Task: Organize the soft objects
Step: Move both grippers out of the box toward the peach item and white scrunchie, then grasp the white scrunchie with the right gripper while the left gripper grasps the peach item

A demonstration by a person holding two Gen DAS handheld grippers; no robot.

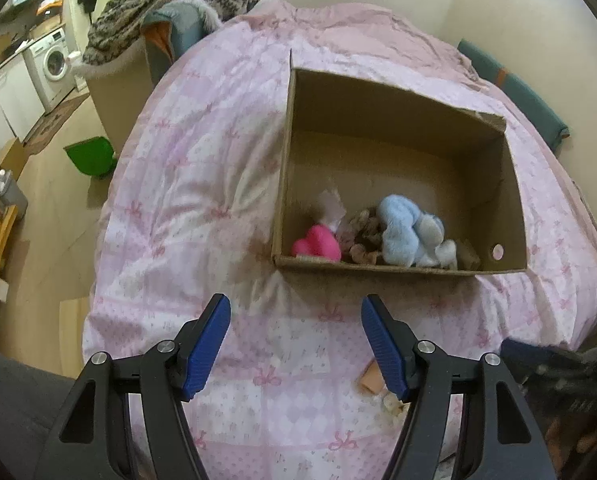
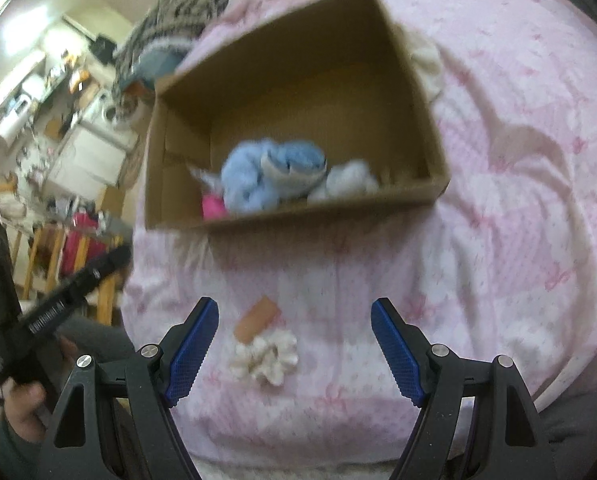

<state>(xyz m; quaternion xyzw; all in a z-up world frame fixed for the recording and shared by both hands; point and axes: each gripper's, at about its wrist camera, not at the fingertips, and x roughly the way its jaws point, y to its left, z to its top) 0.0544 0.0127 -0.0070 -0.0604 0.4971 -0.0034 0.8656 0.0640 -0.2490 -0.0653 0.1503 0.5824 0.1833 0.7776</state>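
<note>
Open brown cardboard box (image 2: 414, 196) sits far on the pink quilt (image 2: 518, 220), collecting plush; both right gripper (image 2: 294, 340) and left gripper (image 1: 296, 338) gape wide, empty; nearer, probably next, a fluffy cream scrunchie (image 2: 264, 358).

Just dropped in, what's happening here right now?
A person is tidying soft things into a cardboard box on a pink bedspread. A blue plush and a pink plush already lie inside. Both the left gripper and right gripper are open and empty. A white scrunchie and a tan piece lie outside, before the right gripper.
</note>
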